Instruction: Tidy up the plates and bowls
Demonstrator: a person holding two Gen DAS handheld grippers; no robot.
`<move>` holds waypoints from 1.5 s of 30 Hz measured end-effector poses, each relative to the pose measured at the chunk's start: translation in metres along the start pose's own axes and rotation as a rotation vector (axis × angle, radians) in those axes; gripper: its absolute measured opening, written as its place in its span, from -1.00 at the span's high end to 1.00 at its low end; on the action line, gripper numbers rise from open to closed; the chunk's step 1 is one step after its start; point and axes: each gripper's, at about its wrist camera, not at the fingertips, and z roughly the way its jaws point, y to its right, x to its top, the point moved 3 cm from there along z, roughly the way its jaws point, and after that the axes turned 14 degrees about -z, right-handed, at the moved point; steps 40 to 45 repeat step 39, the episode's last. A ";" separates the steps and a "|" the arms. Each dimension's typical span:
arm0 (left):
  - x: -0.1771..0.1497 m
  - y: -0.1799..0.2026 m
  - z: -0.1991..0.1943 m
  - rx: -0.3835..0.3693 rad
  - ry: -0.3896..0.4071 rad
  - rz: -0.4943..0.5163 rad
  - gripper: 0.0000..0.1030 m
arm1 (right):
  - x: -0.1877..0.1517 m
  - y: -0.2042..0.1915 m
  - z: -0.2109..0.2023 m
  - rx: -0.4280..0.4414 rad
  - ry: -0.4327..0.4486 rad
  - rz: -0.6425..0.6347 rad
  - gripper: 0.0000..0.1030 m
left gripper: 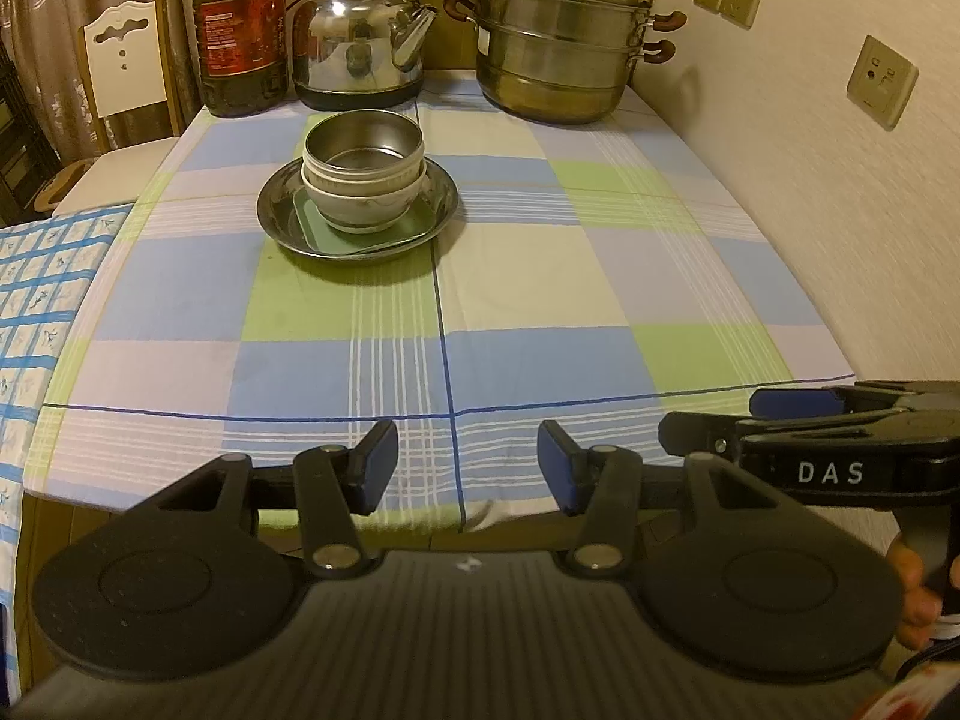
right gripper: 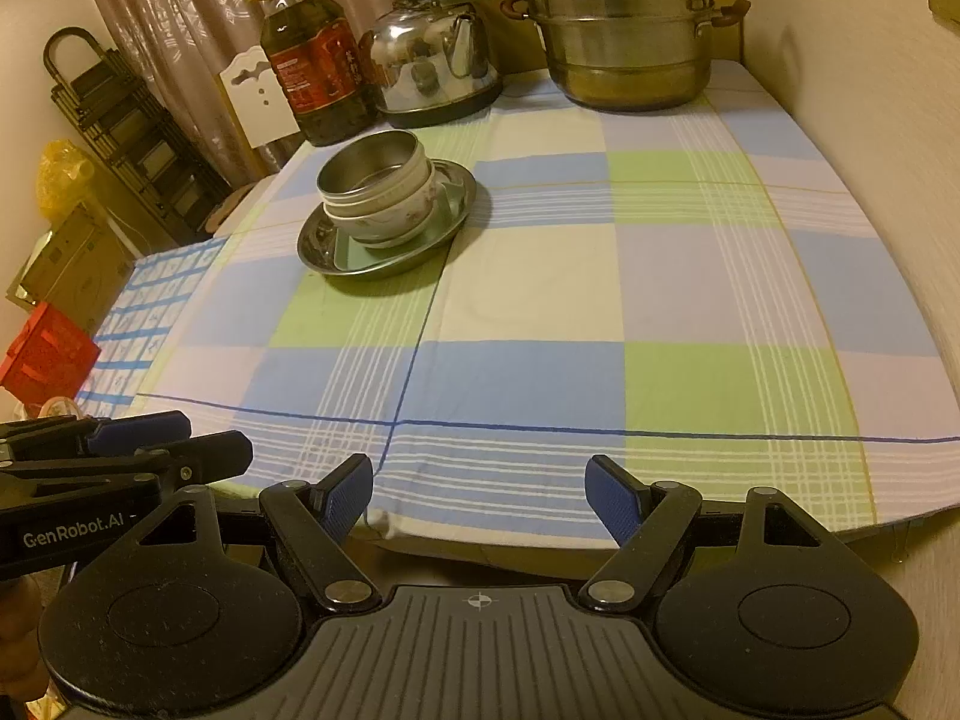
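Observation:
A stack stands on the checked tablecloth [left gripper: 540, 300] at the back left. A round steel plate [left gripper: 279, 228] holds a pale green square plate [left gripper: 312, 237], then a white ceramic bowl [left gripper: 360, 207] with a steel bowl [left gripper: 360, 138] nested on top. The right wrist view shows the same steel plate [right gripper: 312, 255], white bowl [right gripper: 399, 219] and steel bowl [right gripper: 366, 162]. My left gripper [left gripper: 468, 462] hovers open over the table's near edge, nothing between its blue pads. My right gripper [right gripper: 480, 492] is open and empty beside it, also at the near edge, far from the stack.
Along the back stand an oil bottle [left gripper: 240, 30], a steel kettle [left gripper: 360, 42] and a tiered steamer pot [left gripper: 564, 36]. A wall with sockets [left gripper: 882, 81] runs down the right side. A chair [left gripper: 123, 60] and a blue-patterned cloth [left gripper: 42, 300] lie left.

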 end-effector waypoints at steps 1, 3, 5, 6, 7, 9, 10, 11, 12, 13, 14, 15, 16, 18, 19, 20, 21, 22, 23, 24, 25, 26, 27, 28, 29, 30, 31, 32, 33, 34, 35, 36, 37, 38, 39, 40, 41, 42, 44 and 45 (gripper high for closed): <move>0.001 0.000 0.001 0.001 -0.001 0.000 0.06 | 0.000 0.000 0.000 -0.001 0.000 0.000 -0.51; 0.002 0.001 0.002 0.002 -0.001 0.001 0.06 | 0.000 0.001 0.000 0.001 0.000 0.001 -0.51; 0.003 0.001 0.002 0.003 -0.001 0.001 0.06 | 0.000 0.001 0.001 0.002 -0.001 0.000 -0.51; 0.003 0.001 0.003 0.004 -0.001 0.000 0.06 | 0.001 0.001 0.001 0.003 -0.002 -0.001 -0.51; 0.004 0.001 0.004 0.005 -0.002 0.000 0.06 | 0.000 0.002 0.002 0.004 -0.003 -0.001 -0.51; 0.005 0.001 0.005 0.006 -0.002 0.000 0.06 | 0.000 0.002 0.002 0.006 -0.005 -0.002 -0.51; 0.005 0.001 0.005 0.006 -0.003 0.000 0.06 | 0.001 0.002 0.002 0.007 -0.005 -0.003 -0.51; 0.005 0.001 0.005 0.006 -0.003 0.000 0.06 | 0.001 0.003 0.003 0.007 -0.006 -0.003 -0.51; 0.006 0.001 0.006 0.006 -0.003 0.001 0.06 | 0.001 0.003 0.003 0.008 -0.007 -0.003 -0.51; 0.006 0.001 0.006 0.006 -0.003 0.001 0.06 | 0.001 0.003 0.003 0.008 -0.008 -0.002 -0.51; 0.006 0.001 0.006 0.006 -0.003 0.001 0.06 | 0.001 0.003 0.003 0.008 -0.008 -0.002 -0.51; 0.006 0.001 0.006 0.006 -0.003 0.001 0.06 | 0.001 0.003 0.003 0.008 -0.008 -0.002 -0.51; 0.006 0.001 0.006 0.006 -0.003 0.000 0.06 | 0.002 0.004 0.004 0.008 -0.009 -0.002 -0.51; 0.006 0.001 0.006 0.006 -0.003 0.001 0.06 | 0.002 0.004 0.004 0.008 -0.009 -0.001 -0.51; 0.006 0.001 0.006 0.006 -0.004 0.001 0.06 | 0.002 0.004 0.004 0.008 -0.009 -0.001 -0.51; 0.006 0.001 0.007 0.006 -0.004 0.001 0.06 | 0.002 0.004 0.004 0.008 -0.009 -0.001 -0.51; 0.007 0.001 0.007 0.006 -0.005 0.001 0.06 | 0.002 0.004 0.004 0.008 -0.010 0.000 -0.51; 0.007 0.001 0.007 0.006 -0.005 0.001 0.06 | 0.002 0.004 0.004 0.008 -0.009 -0.001 -0.51; 0.007 0.001 0.008 0.006 -0.006 0.001 0.06 | 0.003 0.004 0.004 0.008 -0.009 -0.001 -0.51; 0.008 0.001 0.009 0.007 -0.006 0.001 0.06 | 0.002 0.004 0.004 0.008 -0.009 -0.001 -0.51; 0.007 0.001 0.008 0.006 -0.006 0.001 0.06 | 0.003 0.004 0.004 0.009 -0.010 -0.001 -0.51; 0.008 0.002 0.009 0.006 -0.007 0.000 0.06 | 0.003 0.004 0.004 0.009 -0.010 -0.001 -0.51; 0.008 0.001 0.009 0.008 -0.008 -0.002 0.06 | 0.003 0.004 0.004 0.009 -0.010 -0.002 -0.51; 0.009 0.001 0.011 0.009 -0.009 -0.003 0.07 | 0.003 0.005 0.005 0.009 -0.011 -0.002 -0.51; 0.010 0.000 0.012 0.008 -0.010 -0.006 0.08 | 0.002 0.005 0.005 0.010 -0.012 -0.002 -0.51; 0.010 -0.002 0.012 0.006 -0.013 -0.011 0.09 | 0.002 0.004 0.005 0.010 -0.012 -0.002 -0.51; 0.011 -0.003 0.013 0.004 -0.015 -0.017 0.10 | 0.002 0.005 0.006 0.011 -0.013 -0.002 -0.51; 0.012 -0.004 0.014 0.003 -0.016 -0.021 0.11 | 0.002 0.004 0.006 0.012 -0.013 -0.003 -0.51; 0.012 -0.005 0.014 0.005 -0.017 -0.023 0.13 | 0.002 0.004 0.007 0.012 -0.015 -0.003 -0.51; 0.013 -0.006 0.015 0.009 -0.016 -0.025 0.13 | 0.003 0.003 0.008 0.014 -0.016 -0.003 -0.51; 0.013 -0.007 0.015 0.010 -0.015 -0.027 0.13 | 0.003 0.003 0.009 0.015 -0.017 -0.004 -0.51; 0.014 -0.008 0.015 0.012 -0.015 -0.028 0.13 | 0.004 0.002 0.010 0.016 -0.018 -0.005 -0.51; 0.014 -0.009 0.015 0.014 -0.014 -0.029 0.13 | 0.005 0.001 0.011 0.017 -0.020 -0.006 -0.51; 0.015 -0.010 0.015 0.016 -0.015 -0.031 0.13 | 0.006 0.000 0.012 0.018 -0.021 -0.007 -0.51; 0.016 -0.011 0.016 0.016 -0.017 -0.033 0.13 | 0.007 0.000 0.013 0.019 -0.022 -0.008 -0.51; 0.016 -0.011 0.016 0.016 -0.017 -0.033 0.13 | 0.007 0.000 0.013 0.019 -0.022 -0.008 -0.51; 0.016 -0.011 0.016 0.016 -0.017 -0.033 0.13 | 0.007 0.000 0.013 0.019 -0.022 -0.008 -0.51; 0.016 -0.011 0.016 0.016 -0.017 -0.033 0.13 | 0.007 0.000 0.013 0.019 -0.022 -0.008 -0.51; 0.016 -0.011 0.016 0.016 -0.017 -0.033 0.13 | 0.007 0.000 0.013 0.019 -0.022 -0.008 -0.51; 0.016 -0.011 0.016 0.016 -0.017 -0.033 0.13 | 0.007 0.000 0.013 0.019 -0.022 -0.008 -0.51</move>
